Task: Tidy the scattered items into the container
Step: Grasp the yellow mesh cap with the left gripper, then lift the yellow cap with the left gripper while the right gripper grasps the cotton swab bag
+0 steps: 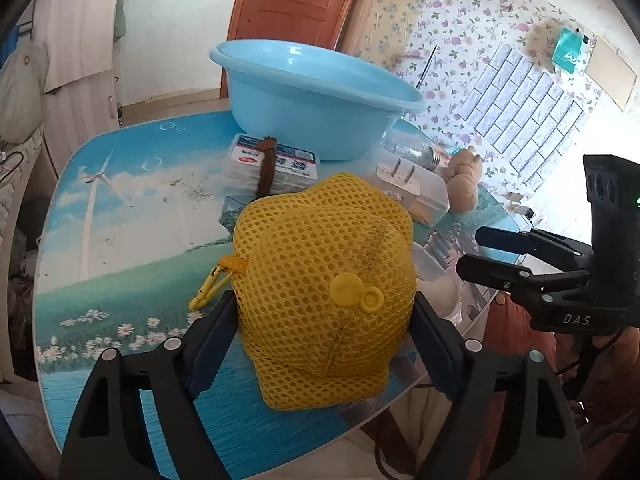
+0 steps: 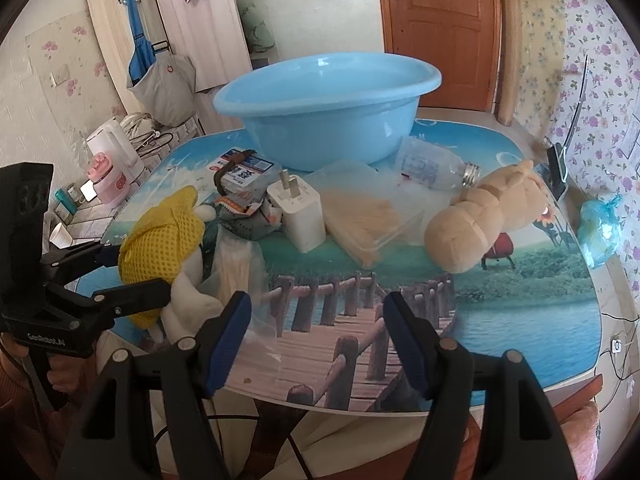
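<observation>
At the table's far side stood the round blue plastic basin, with the white wall charger near of it and the beige plush toy lying to its right.

The yellow pouch is of open mesh cloth, matt and rough. The blue basin is smooth, glossy plastic. The table has a shiny printed surface. The beige toy is soft plush.

my left hand-held gripper has blue pads round a yellow honeycomb mesh pouch, the basin is pale blue, plush toy tan, charger white, surface printed with a lake scene
</observation>
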